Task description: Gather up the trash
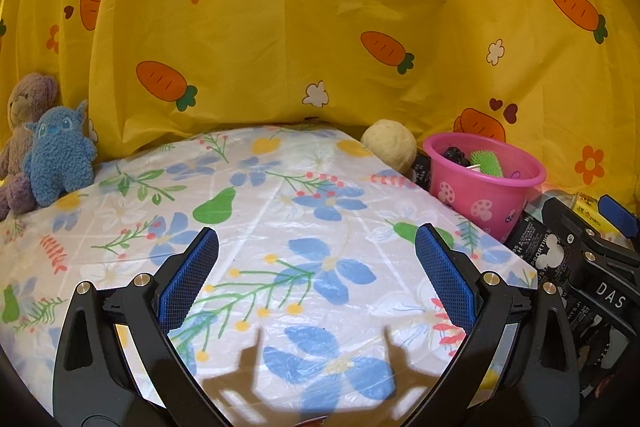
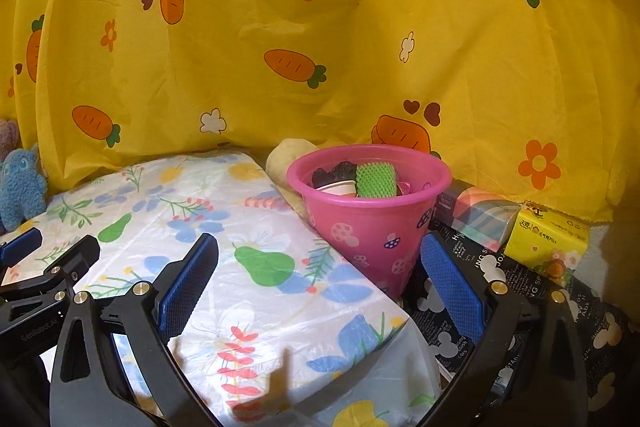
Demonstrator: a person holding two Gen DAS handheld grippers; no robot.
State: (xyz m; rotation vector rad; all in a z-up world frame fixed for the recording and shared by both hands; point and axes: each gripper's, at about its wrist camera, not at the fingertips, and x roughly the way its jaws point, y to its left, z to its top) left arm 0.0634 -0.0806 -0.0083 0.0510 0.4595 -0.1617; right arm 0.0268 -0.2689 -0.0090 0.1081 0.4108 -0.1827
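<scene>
A pink bucket [image 2: 372, 223] with mushroom prints stands off the right edge of the floral table. It holds a green sponge [image 2: 376, 179], a dark crumpled item [image 2: 334, 171] and a white paper cup [image 2: 340, 187]. The bucket also shows in the left wrist view [image 1: 486, 193]. My left gripper [image 1: 316, 251] is open and empty above the floral tablecloth [image 1: 280, 227]. My right gripper [image 2: 320, 255] is open and empty, just in front of the bucket, over the table's right edge. The right gripper's body shows in the left wrist view [image 1: 600, 259].
A blue plush [image 1: 60, 163] and a brown bear [image 1: 24, 131] sit at the table's far left. A cream ball [image 1: 390, 145] lies behind the bucket. A yellow tissue pack [image 2: 548, 243] and a pastel box [image 2: 476, 215] rest on black printed cloth [image 2: 456, 323] at right. Yellow carrot curtain [image 2: 320, 27] behind.
</scene>
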